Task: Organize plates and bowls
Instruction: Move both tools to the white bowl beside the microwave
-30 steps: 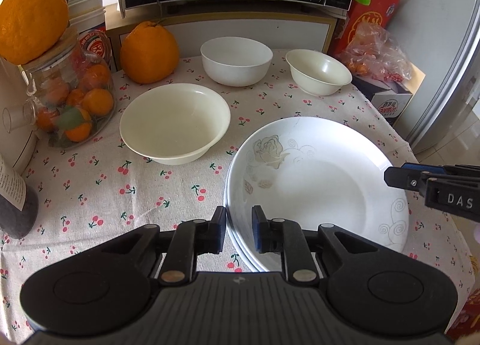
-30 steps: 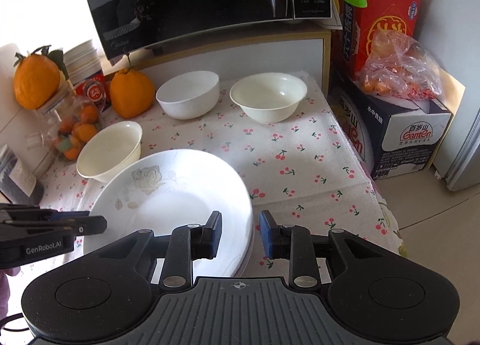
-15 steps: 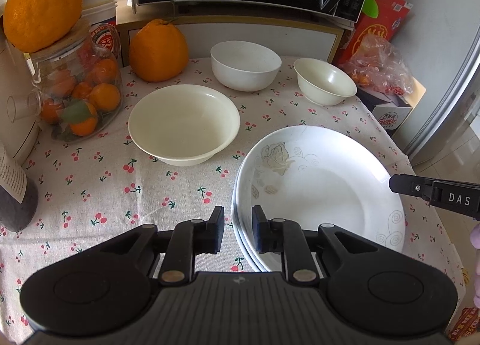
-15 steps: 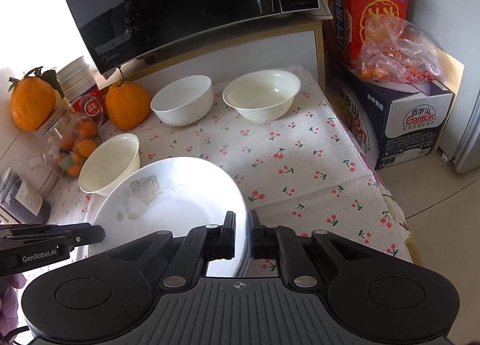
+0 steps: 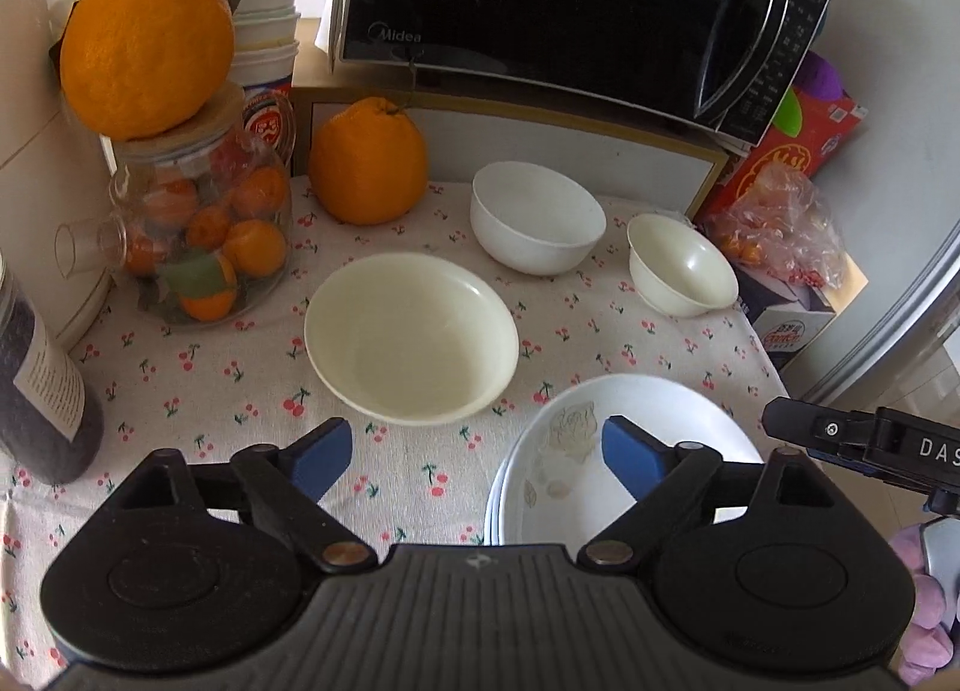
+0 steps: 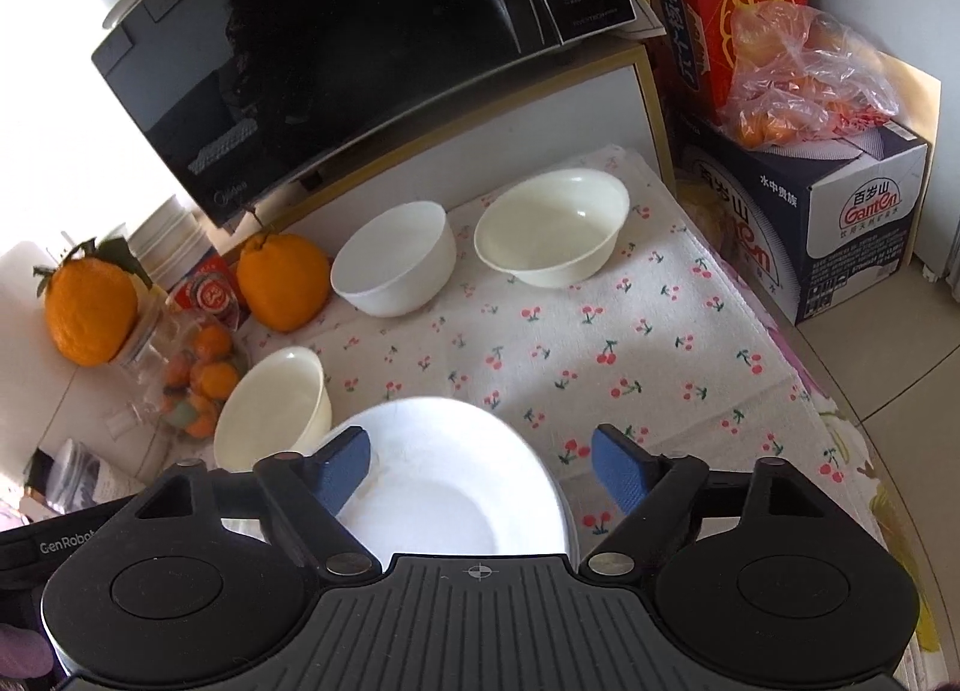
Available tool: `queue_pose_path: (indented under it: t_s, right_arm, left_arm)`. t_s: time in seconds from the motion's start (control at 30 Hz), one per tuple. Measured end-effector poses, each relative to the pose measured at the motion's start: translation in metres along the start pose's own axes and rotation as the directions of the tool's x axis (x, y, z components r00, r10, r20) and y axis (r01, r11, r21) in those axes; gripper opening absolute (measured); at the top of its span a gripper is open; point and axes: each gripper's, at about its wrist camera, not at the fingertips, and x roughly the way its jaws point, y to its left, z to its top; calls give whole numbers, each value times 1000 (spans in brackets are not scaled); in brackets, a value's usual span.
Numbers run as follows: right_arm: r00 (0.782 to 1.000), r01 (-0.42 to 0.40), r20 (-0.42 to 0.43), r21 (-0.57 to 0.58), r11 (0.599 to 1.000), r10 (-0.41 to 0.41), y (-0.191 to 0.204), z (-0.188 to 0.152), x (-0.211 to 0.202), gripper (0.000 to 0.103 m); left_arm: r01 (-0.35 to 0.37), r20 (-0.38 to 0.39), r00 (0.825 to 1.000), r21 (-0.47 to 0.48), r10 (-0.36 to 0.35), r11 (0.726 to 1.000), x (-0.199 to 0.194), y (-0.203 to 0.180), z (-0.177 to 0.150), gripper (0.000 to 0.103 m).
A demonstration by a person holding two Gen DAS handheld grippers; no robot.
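Plates [image 5: 624, 451] lie stacked at my five o'clock, probably three. I've just been opening the left gripper [image 5: 477, 454] and right gripper [image 6: 480, 466]; both gape empty. Three bowls [image 5: 411, 337] remain unnested.

- A matt woven cloth printed with cherries [image 5: 198, 391] is being seen covering the table.
- Beside the microwave [image 5: 540, 0], whose door is being shown as glossy black glass, smooth glazed bowls [image 5: 414, 337] are being lit.
- In front of the microwave, glossy ceramic plates [image 6: 444, 487] are being reflected on.
- Left of the microwave, a clear glass jar [image 5: 198, 235] is being topped by a dimpled orange [image 5: 144, 30].
- Right of the microwave, a crinkled plastic bag [image 6: 804, 72] is being carried by a printed cardboard box [image 6: 852, 235].
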Motion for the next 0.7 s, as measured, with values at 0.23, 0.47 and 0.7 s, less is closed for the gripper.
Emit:
queue_pose_path:
  t_s: [0.23,0.47,0.7]
  right_arm:
    - [998,-56,30,94,994,53,1,32,17,91]
    - [996,-83,46,174,981,76,-3,53,46,92]
    - [993,-121,43,246,962,114,-5,63,82,93]
  left_arm:
    - [-48,33,998,61,46,997,19,-11,40,103]
    - [-65,25,998,130,62,989,52,-20,71,103]
    - [-45,21,999,154,42,987,89,-20,96,101]
